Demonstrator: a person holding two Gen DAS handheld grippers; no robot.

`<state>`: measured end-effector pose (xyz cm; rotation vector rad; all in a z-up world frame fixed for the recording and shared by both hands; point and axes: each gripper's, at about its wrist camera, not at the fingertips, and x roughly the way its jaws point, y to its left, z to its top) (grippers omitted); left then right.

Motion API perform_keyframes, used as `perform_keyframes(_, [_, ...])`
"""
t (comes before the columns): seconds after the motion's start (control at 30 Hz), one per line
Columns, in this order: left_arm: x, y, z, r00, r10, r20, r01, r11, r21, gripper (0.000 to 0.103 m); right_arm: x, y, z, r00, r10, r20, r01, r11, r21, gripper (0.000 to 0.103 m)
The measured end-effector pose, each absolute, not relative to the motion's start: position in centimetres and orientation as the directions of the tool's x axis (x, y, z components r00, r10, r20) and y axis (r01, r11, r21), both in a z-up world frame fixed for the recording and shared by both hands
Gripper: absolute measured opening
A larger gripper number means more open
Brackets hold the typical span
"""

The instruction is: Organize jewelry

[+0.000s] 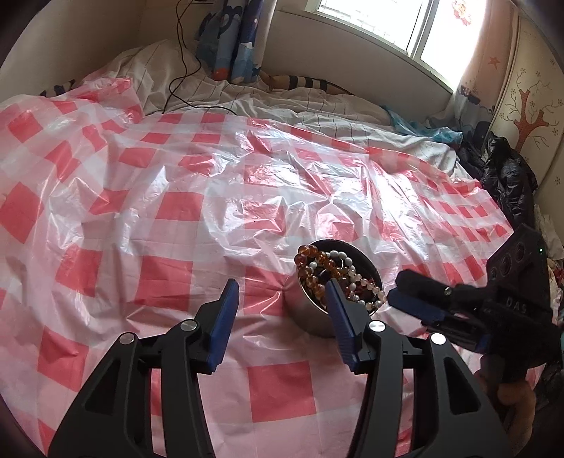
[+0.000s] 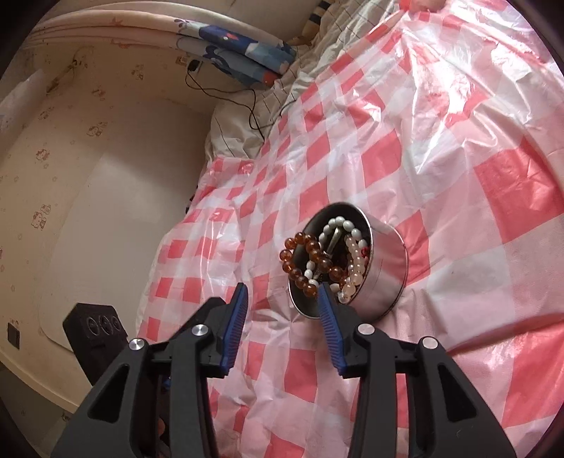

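Note:
A round metal tin (image 1: 310, 317) (image 2: 384, 278) stands on the red-and-white checked plastic sheet (image 1: 211, 197) (image 2: 440, 158). It holds several bead bracelets: an amber strand (image 1: 310, 257) (image 2: 299, 264) hangs over the rim, white and pale pink beads (image 1: 370, 292) (image 2: 352, 260) lie inside. My left gripper (image 1: 282, 285) is open and empty, just left of the tin. My right gripper (image 2: 282, 289) is open and empty, its right finger at the tin's near rim. It also shows in the left wrist view (image 1: 412, 296), beside the tin.
The sheet covers a bed with a white quilt (image 1: 317, 105). A black cable (image 1: 183, 70) (image 2: 253, 109) runs over the pillow end. A blue patterned curtain (image 1: 232, 42), a window (image 1: 387, 21) and dark clothes (image 1: 507, 176) lie beyond. The left gripper's body (image 2: 95, 331) shows low left.

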<state>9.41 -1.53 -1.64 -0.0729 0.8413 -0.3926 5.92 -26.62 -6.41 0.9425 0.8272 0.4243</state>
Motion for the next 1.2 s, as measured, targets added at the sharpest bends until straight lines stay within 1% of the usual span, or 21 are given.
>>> perform_keyframes(0.07, [8.6, -1.6, -1.6, 0.606, -0.349, -0.715, 0.317, 0.93, -0.185, 0.051, 6.0, -26.2, -6.9, 0.605, 0.631, -0.485, 0.045, 0.581, 0.813, 0.051])
perform_keyframes(0.13, [7.7, -2.0, -1.4, 0.612, -0.335, -0.716, 0.332, 0.931, -0.152, 0.052, 6.5, -25.8, -8.1, 0.583, 0.635, -0.506, 0.073, 0.58, 0.812, 0.053])
perform_keyframes(0.17, [7.3, -2.2, -1.3, 0.619, -0.327, -0.714, 0.34, 0.931, -0.133, 0.053, 6.5, -25.9, -8.4, 0.592, 0.63, -0.504, 0.087, 0.571, 0.816, 0.054])
perform_keyframes(0.27, [5.6, -2.7, -1.0, 0.644, -0.295, -0.706, 0.357, 0.932, -0.064, 0.057, 5.5, -26.1, -7.7, 0.641, 0.621, -0.451, 0.064, 0.542, 0.838, 0.055])
perform_keyframes(0.33, [4.6, -2.8, -0.8, 0.654, -0.281, -0.702, 0.366, 0.93, -0.031, 0.063, 4.7, -25.7, -6.2, 0.656, 0.614, -0.44, 0.032, 0.559, 0.829, 0.056])
perform_keyframes(0.37, [4.1, -2.8, -0.7, 0.657, -0.28, -0.7, 0.37, 0.929, -0.023, 0.065, 4.2, -25.4, -5.6, 0.659, 0.603, -0.449, 0.023, 0.58, 0.814, 0.058])
perform_keyframes(0.4, [3.6, -2.7, -0.6, 0.664, -0.274, -0.696, 0.368, 0.93, -0.015, 0.069, 3.7, -25.0, -5.1, 0.66, 0.592, -0.463, 0.018, 0.604, 0.797, 0.062])
perform_keyframes(0.43, [3.2, -2.6, -0.4, 0.671, -0.269, -0.691, 0.364, 0.931, -0.008, 0.072, 3.2, -24.4, -4.5, 0.656, 0.573, -0.491, 0.018, 0.639, 0.769, 0.065])
perform_keyframes(0.47, [2.8, -2.5, -0.3, 0.677, -0.265, -0.686, 0.36, 0.933, -0.005, 0.073, 2.6, -23.9, -4.1, 0.65, 0.545, -0.529, 0.025, 0.68, 0.732, 0.069])
perform_keyframes(0.53, [1.9, -2.3, 0.0, 0.692, -0.258, -0.674, 0.349, 0.937, 0.0, 0.082, 1.3, -22.6, -3.3, 0.644, 0.455, -0.615, 0.041, 0.783, 0.621, 0.074])
perform_keyframes(0.6, [1.1, -2.2, 0.1, 0.705, -0.243, -0.666, 0.335, 0.942, 0.01, 0.086, -0.2, -21.5, -2.5, 0.647, 0.339, -0.683, 0.045, 0.878, 0.477, 0.08])
perform_keyframes(0.63, [0.8, -2.4, 0.0, 0.701, -0.233, -0.674, 0.339, 0.94, 0.028, 0.087, -0.9, -21.3, -2.1, 0.66, 0.28, -0.697, 0.056, 0.907, 0.418, 0.08])
perform_keyframes(0.67, [0.5, -2.8, -0.1, 0.7, -0.225, -0.677, 0.349, 0.936, 0.049, 0.087, -1.3, -21.1, -1.6, 0.664, 0.229, -0.712, 0.061, 0.932, 0.357, 0.086])
perform_keyframes(0.7, [0.2, -3.1, 0.0, 0.705, -0.221, -0.674, 0.357, 0.932, 0.068, 0.089, -1.9, -21.0, -1.1, 0.676, 0.181, -0.715, 0.066, 0.951, 0.303, 0.088])
perform_keyframes(0.73, [0.0, -3.4, 0.0, 0.709, -0.219, -0.67, 0.365, 0.927, 0.083, 0.09, -2.7, -21.2, -0.7, 0.692, 0.138, -0.708, 0.073, 0.963, 0.259, 0.089])
perform_keyframes(0.8, [-0.4, -3.8, 0.1, 0.72, -0.221, -0.657, 0.368, 0.926, 0.091, 0.09, -4.3, -21.9, 0.1, 0.73, 0.033, -0.683, 0.118, 0.978, 0.174, 0.096])
perform_keyframes(0.83, [-0.5, -3.8, 0.2, 0.723, -0.226, -0.653, 0.364, 0.928, 0.081, 0.091, -4.8, -22.3, 0.3, 0.738, -0.004, -0.675, 0.138, 0.98, 0.144, 0.096])
perform_keyframes(0.9, [-0.4, -3.7, 0.3, 0.727, -0.231, -0.647, 0.355, 0.933, 0.066, 0.092, -4.6, -22.7, 0.4, 0.742, -0.025, -0.67, 0.147, 0.981, 0.126, 0.096])
perform_keyframes(1.0, [0.0, -3.6, 0.4, 0.731, -0.222, -0.645, 0.33, 0.943, 0.05, 0.094, -4.1, -22.4, -0.2, 0.728, -0.011, -0.685, 0.125, 0.985, 0.117, 0.096])
perform_keyframes(1.1, [0.2, -3.5, 0.4, 0.75, -0.191, -0.634, 0.292, 0.954, 0.059, 0.095, -3.9, -22.0, -0.7, 0.718, 0.027, -0.695, 0.097, 0.986, 0.138, 0.096])
perform_keyframes(1.2, [0.6, -3.3, 0.4, 0.747, -0.199, -0.635, 0.286, 0.957, 0.037, 0.095, -4.1, -21.6, -0.4, 0.728, 0.008, -0.686, 0.089, 0.99, 0.107, 0.096])
